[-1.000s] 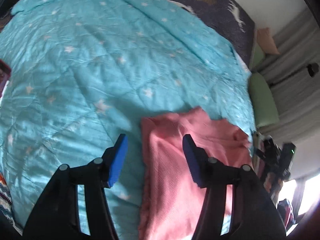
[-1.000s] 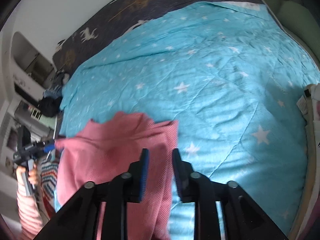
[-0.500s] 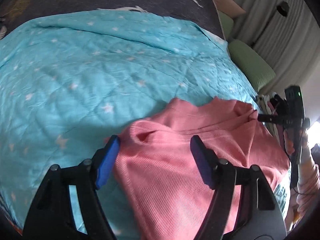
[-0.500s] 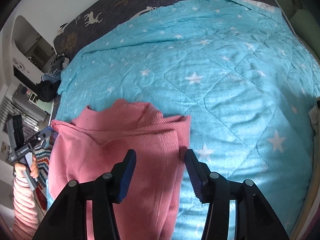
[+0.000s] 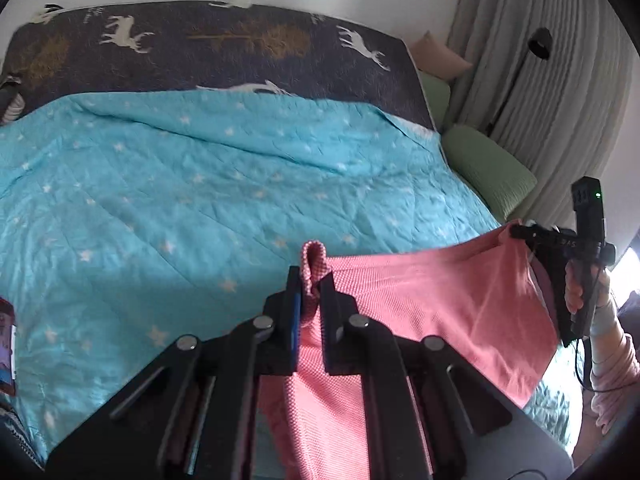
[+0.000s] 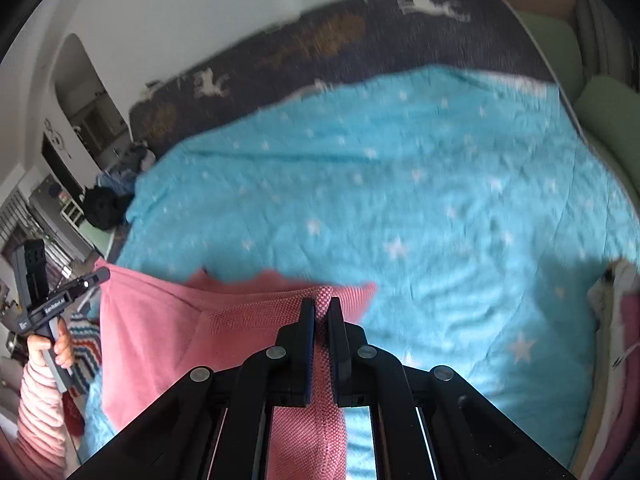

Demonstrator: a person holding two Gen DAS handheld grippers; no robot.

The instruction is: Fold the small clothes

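Now the left gripper (image 5: pixel 311 280) and the right gripper (image 6: pixel 321 308) have each just closed on a pinch of the pink garment (image 5: pixel 432 300), whose top edge hangs taut between them above the blue star quilt (image 5: pixel 180 200). I'd keep both hands level and the edge taut, then lay it flat onto the quilt further out.

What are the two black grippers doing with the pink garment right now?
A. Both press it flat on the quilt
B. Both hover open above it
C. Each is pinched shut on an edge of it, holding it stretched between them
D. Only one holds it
C: the left gripper and the right gripper each clamp a fold of the pink garment, which is stretched between them above the blue star quilt.
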